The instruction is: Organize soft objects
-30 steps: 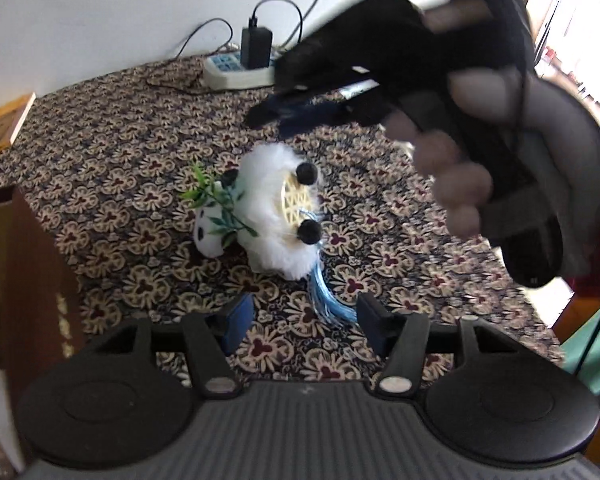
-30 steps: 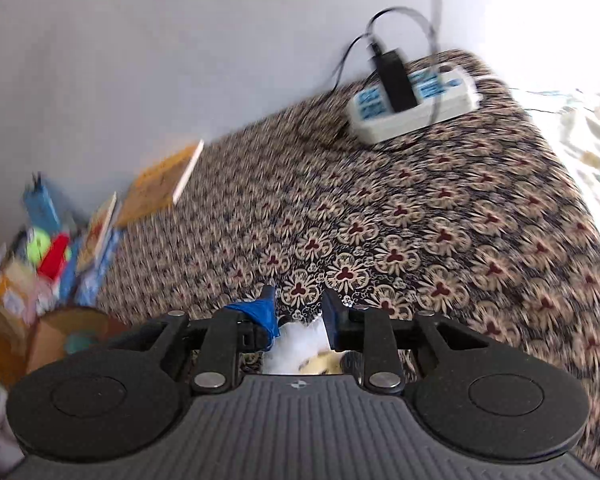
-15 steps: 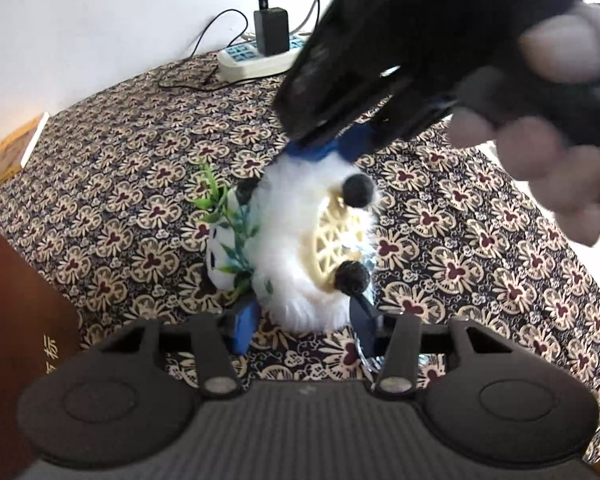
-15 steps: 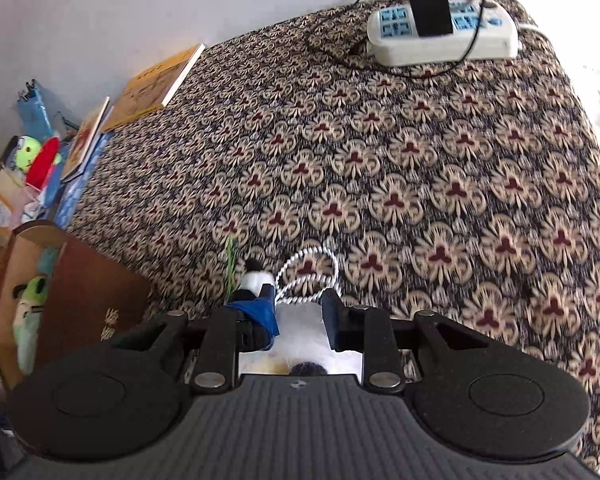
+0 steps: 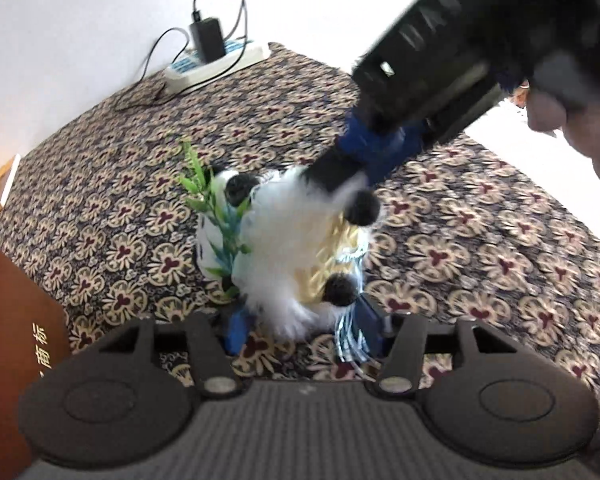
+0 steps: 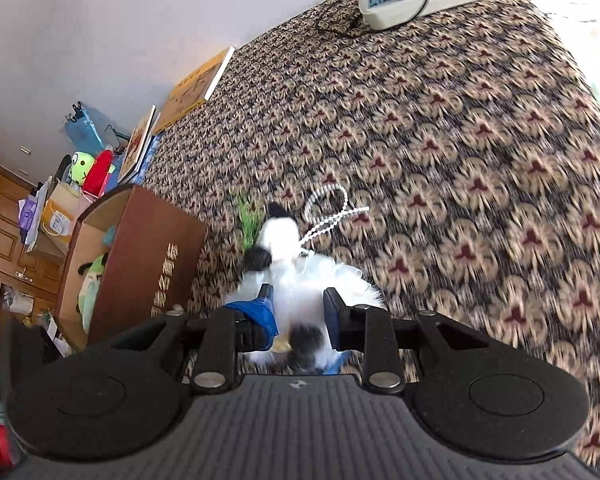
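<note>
While right-view only, brown box beside panda plush.

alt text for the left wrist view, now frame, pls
A fluffy white panda plush with green leaves lies on a floral-patterned tablecloth between the open fingers of the left gripper. The right gripper presses into its far side from the upper right. A power strip sits by the wall.

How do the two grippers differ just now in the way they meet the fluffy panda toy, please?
The left gripper straddles the panda toy low at its near end; the right gripper straddles it from above. The left gripper's fingers look bare blue; one right finger wears loose blue wrapping. Both have fur between their fingers.
</note>
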The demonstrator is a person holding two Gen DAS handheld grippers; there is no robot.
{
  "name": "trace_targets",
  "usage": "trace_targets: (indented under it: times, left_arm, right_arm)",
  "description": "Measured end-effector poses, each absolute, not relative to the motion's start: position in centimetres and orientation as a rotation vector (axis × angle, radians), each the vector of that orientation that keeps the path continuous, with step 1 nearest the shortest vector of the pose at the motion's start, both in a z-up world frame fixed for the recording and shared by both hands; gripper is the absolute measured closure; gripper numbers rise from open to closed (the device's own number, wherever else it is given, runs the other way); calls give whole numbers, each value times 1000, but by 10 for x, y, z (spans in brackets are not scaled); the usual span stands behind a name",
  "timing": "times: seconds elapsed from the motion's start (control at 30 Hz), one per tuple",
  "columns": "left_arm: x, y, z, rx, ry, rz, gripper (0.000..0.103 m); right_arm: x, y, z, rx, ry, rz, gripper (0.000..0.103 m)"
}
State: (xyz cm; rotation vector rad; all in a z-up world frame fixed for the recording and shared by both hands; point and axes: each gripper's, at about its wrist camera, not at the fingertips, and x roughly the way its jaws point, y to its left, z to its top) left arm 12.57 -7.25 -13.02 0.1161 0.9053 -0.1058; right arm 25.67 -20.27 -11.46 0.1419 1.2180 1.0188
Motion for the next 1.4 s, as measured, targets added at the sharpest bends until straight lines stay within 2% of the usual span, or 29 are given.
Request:
trace_targets:
  times: [0.47, 0.6, 1.03, 1.27, 1.3, 1.33, 1.37, 1.4]
  left_arm:
    - [110, -79, -120, 104, 858, -138, 43]
    - [109, -92, -118, 166, 816, -93, 61]
    - [91, -78, -94, 140, 732, -69, 62]
    - [72, -71, -97, 120, 774, -124, 62]
    - [69, -69, -98, 120, 783, -141, 56]
    - [67, -68, -100, 120, 787, -148, 34]
    - [63, -66, -100, 109, 789, -161, 25]
    - [59, -63, -98, 93, 784, -171, 21]
  right_arm:
    - [220, -236, -136, 305, 1217, 983, 91]
    - [217, -242, -136, 339, 1178, 953, 90]
    - [196, -229, -119, 325, 1052, 973, 91]
    - [186, -222, -122, 293, 1097, 984, 90]
    - [186, -222, -123, 289, 1112, 981, 90]
    - [185, -224, -124, 287, 1124, 977, 90]
    - [186, -226, -124, 293, 1129, 972, 90]
    - [187, -230, -122, 313, 1131, 968, 90]
